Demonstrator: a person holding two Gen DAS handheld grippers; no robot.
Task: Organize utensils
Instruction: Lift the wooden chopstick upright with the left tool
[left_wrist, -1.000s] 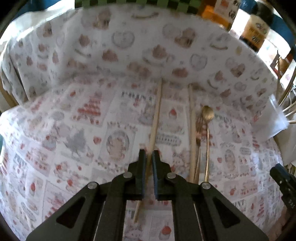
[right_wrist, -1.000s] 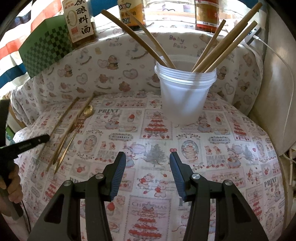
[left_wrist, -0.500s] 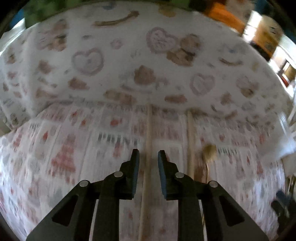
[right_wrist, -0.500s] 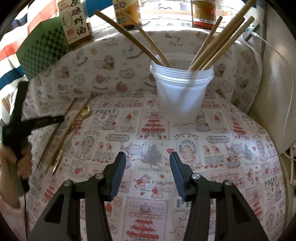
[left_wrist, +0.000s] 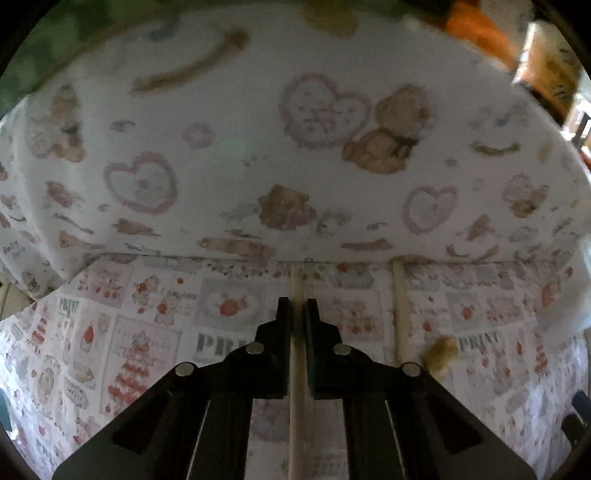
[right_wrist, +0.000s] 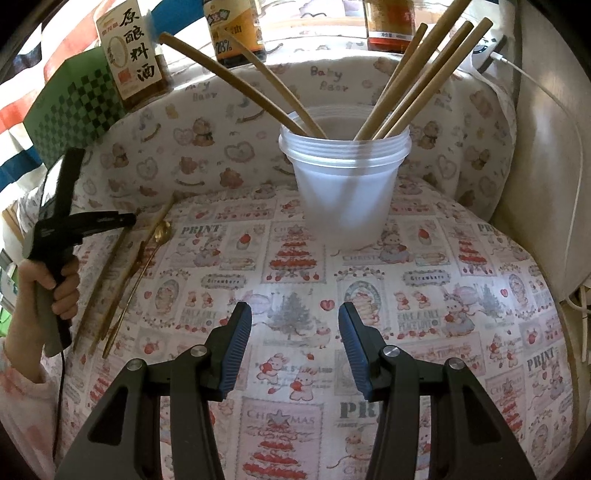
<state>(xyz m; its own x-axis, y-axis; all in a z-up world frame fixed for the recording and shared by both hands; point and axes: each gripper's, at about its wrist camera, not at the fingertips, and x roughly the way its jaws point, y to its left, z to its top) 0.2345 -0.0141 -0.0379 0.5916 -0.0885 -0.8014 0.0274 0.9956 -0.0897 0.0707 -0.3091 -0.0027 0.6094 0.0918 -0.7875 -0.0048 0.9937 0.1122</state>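
In the left wrist view my left gripper (left_wrist: 297, 306) has its jaws closing tight on a pale wooden chopstick (left_wrist: 297, 286) that lies on the printed cloth, its far end at the cloth-covered back wall. A second chopstick (left_wrist: 400, 314) and a gold spoon (left_wrist: 441, 356) lie just to the right. From the right wrist view, the left gripper (right_wrist: 125, 221) sits over these utensils (right_wrist: 110, 280), held by a hand (right_wrist: 62, 284). My right gripper (right_wrist: 295, 317) hovers open over the cloth, nothing between its blue pads. Behind it stands a clear plastic cup (right_wrist: 347, 184) holding several chopsticks (right_wrist: 424, 77).
Sauce bottles (right_wrist: 136, 59) and a green checkered box (right_wrist: 74, 107) stand behind the raised padded wall (right_wrist: 207, 155). A white panel with a cable (right_wrist: 554, 99) borders the right side. Bare printed cloth (right_wrist: 461, 295) lies between the cup and my right gripper.
My left gripper slid forward along the chopstick towards the back wall; its jaws opened partway, then closed on the stick. The right gripper stayed put.
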